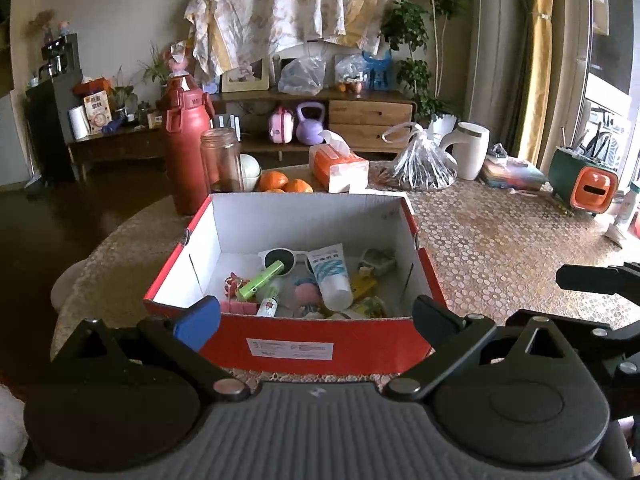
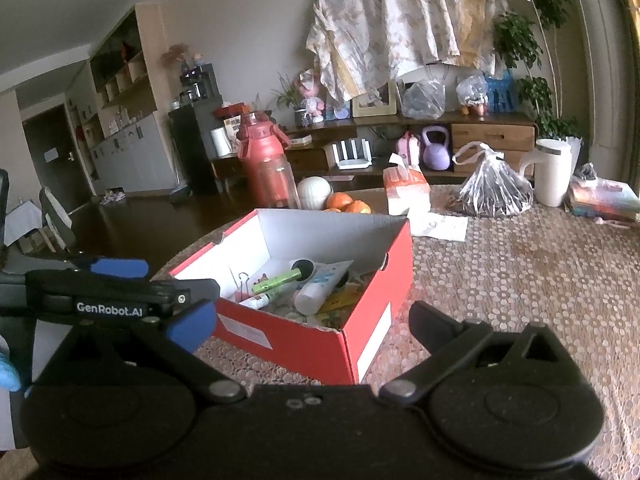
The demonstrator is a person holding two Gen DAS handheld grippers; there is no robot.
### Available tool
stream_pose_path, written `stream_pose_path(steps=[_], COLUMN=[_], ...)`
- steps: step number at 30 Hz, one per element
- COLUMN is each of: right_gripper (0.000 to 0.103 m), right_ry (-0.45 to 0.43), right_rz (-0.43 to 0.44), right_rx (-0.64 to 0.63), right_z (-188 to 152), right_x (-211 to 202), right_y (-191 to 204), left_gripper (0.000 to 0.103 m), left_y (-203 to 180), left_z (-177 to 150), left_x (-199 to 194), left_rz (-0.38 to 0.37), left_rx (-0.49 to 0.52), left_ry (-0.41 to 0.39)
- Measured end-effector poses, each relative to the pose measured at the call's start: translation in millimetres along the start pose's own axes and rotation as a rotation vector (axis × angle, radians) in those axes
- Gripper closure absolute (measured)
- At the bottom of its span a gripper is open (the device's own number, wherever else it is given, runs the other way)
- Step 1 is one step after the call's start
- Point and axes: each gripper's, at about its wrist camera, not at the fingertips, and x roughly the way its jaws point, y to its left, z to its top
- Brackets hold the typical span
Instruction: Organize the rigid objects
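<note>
A red cardboard box [image 1: 328,350] [image 2: 280,332] with a white inside stands on the mosaic-patterned table. It holds several small items: a white tube [image 1: 330,276] [image 2: 320,286], a green pen-like stick [image 1: 260,280] [image 2: 280,279], white sunglasses [image 1: 280,258], a pink round piece [image 1: 306,294] and packets. My left gripper [image 1: 316,318] hangs open just before the box's near wall, nothing between its fingers. My right gripper [image 2: 312,326] is open too, near the box's right corner, and holds nothing. The left gripper's blue-tipped fingers [image 2: 116,267] show in the right wrist view at far left.
Behind the box stand a red flask [image 1: 186,152], a clear jar [image 1: 222,160], oranges [image 1: 284,182], a tissue pack [image 1: 338,166], a tied plastic bag [image 1: 424,164], a white mug [image 1: 472,150], and books [image 1: 512,172]. A paper slip [image 2: 442,226] lies on the table. Bare tabletop [image 2: 520,280] stretches to the right.
</note>
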Motion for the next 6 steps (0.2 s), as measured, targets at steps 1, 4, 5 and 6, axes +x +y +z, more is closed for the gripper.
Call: stream_pose_path(steps=[1,4,5,6], right_gripper=[0.0,0.0,0.0,0.0], right_ry=[0.001,0.005,0.006,0.007], right_rz=[-0.001,-0.005,-0.007,-0.01], right_rx=[0.003,0.013,0.016,0.02], right_z=[-0.6,-2.4,-3.1,-4.0], right_x=[0.1,-0.1,-0.1,-0.3], right_y=[-0.5,-3.0,-3.8,-4.9], left_gripper=[0.0,0.0,0.0,0.0], left_y=[0.1,0.9,0.9,0.8], left_z=[-0.3,-1.1,-1.3,-1.6], left_x=[0.4,2.7,3.4,4.2], left_rz=[0.0,-0.007,-0.008,-0.012], left_rx=[-0.003,-0.013,-0.015,-0.014], left_ry=[0.004,0.018,0.021,0.026])
